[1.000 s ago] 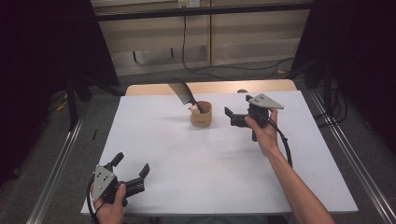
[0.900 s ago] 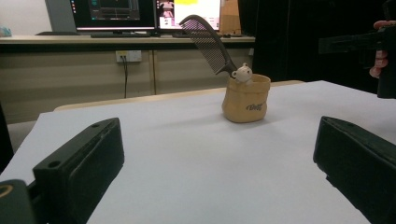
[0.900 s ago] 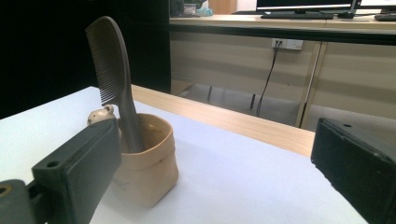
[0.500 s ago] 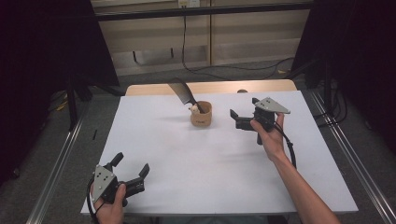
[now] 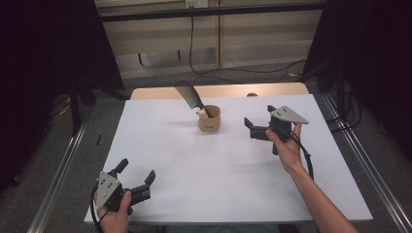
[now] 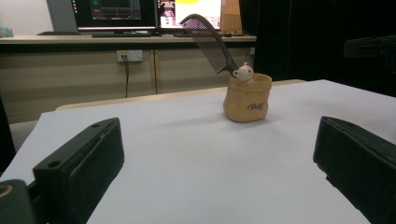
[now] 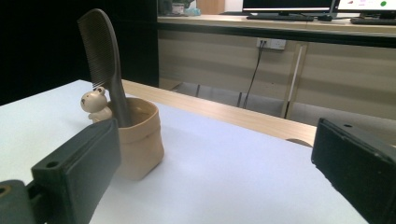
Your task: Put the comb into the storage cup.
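Both pairs of jaws stand spread wide, grasping nothing. The right gripper point(image 5: 256, 130) hovers just right of the tan cup point(image 5: 209, 119), which holds a dark comb point(image 5: 190, 97) on the white surface point(image 5: 218, 165); the left gripper point(image 5: 136, 180) sits well apart at the near edge.

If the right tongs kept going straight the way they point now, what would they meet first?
Probably the tan cup holding the comb: the open right tongs point at it across bare table, though slightly off-centre.
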